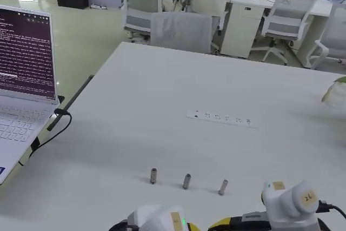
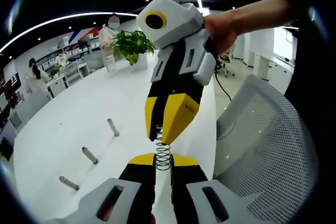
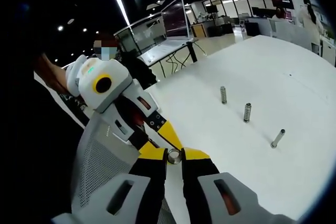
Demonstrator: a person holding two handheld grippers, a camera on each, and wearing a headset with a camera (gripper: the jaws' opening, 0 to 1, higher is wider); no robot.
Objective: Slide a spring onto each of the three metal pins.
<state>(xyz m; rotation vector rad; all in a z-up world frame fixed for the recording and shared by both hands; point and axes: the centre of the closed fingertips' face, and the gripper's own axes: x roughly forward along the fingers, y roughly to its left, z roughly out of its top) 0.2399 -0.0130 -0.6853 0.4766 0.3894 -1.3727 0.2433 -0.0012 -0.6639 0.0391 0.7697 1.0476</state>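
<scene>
White plastic is about all the head view catches of the 2 grippers: their housings poke up at its bottom edge with the jaws cut off below, so I can't say from there which is which.

The gripper views show more. The left gripper (image 2: 163,159) has its yellow-tipped jaws pinched on the lower end of a spring (image 2: 163,149), a short steel coil standing straight up out of them. The right gripper (image 3: 174,157) meets it nose to nose and is clamped on the other end, so from its own camera the coil is only a small ring seen end-on. How much of the spring sits inside either pair of jaws is hidden.

The spring is held by the near edge of the white table (image 1: 162,90), well apart from the 3 pins standing in a row. The left pin (image 1: 153,176) and middle pin (image 1: 186,181) each wear a coil. The right pin (image 1: 223,187) looks smooth and bare, and seems to lean slightly.
</scene>
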